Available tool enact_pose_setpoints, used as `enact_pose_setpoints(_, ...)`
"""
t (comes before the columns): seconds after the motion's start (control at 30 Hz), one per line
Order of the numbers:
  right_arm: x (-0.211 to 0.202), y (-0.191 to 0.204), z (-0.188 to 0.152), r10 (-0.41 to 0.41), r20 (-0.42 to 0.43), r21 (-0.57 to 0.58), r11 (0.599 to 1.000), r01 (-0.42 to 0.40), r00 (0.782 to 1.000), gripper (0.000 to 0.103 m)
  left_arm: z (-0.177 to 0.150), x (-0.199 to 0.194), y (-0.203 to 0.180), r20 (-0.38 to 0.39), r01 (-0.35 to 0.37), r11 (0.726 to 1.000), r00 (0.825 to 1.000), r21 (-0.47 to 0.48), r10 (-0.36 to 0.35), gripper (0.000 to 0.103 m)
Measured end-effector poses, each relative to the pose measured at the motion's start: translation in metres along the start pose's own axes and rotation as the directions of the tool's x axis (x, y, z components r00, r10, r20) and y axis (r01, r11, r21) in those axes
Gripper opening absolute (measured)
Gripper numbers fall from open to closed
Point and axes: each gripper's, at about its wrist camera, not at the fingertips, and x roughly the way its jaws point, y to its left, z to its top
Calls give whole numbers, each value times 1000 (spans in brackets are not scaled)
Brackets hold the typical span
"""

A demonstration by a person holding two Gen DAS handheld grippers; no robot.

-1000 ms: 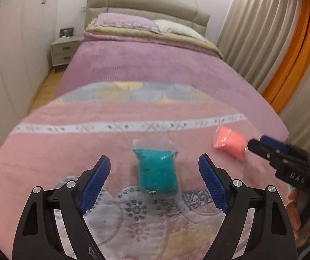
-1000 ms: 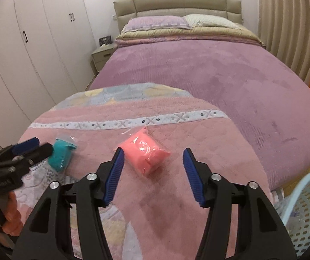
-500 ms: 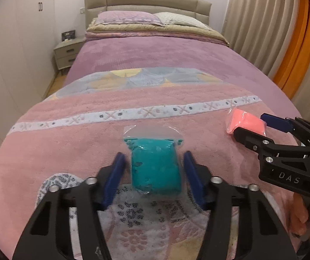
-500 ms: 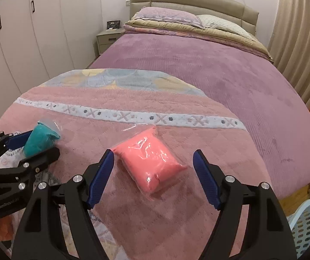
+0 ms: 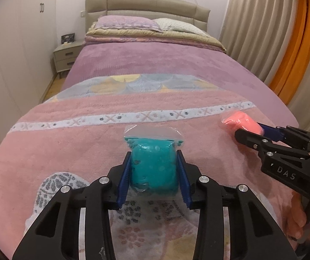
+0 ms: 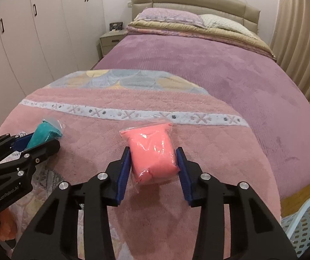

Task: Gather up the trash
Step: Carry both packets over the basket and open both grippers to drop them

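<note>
On the pink blanket, both grippers (formerly wider) have just closed, grasping teal bag and pink bag.

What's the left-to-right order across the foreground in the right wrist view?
Left tongs gripping the teal bag → right tongs, just closed on the pink bag → white basket at the lower right edge.

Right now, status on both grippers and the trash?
Left gripper just closed on teal bag. Right gripper just closed on pink bag. Both bags on pink blanket. Nothing in the way.
</note>
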Motion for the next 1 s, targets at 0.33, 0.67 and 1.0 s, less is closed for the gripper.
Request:
enact_pose_setpoints(0.33, -79, -55, -37, -12, 96, 206, 979, -8, 995, 38, -2, -48, -56, 39, 174, 984, 984, 44, -176, 37)
enact_pose_setpoints(0.67, -201, -132, -92, -202, 213, 390, 915, 106, 956, 38, -16, -92, -173, 23, 383, 903, 919, 195, -394, 37)
enact_pose_setpoints(1.0, -259, -202, -148, -351, 162, 533, 818, 218, 922, 38, -30, -96, -286, -26, 442, 835, 888, 327, -459, 37)
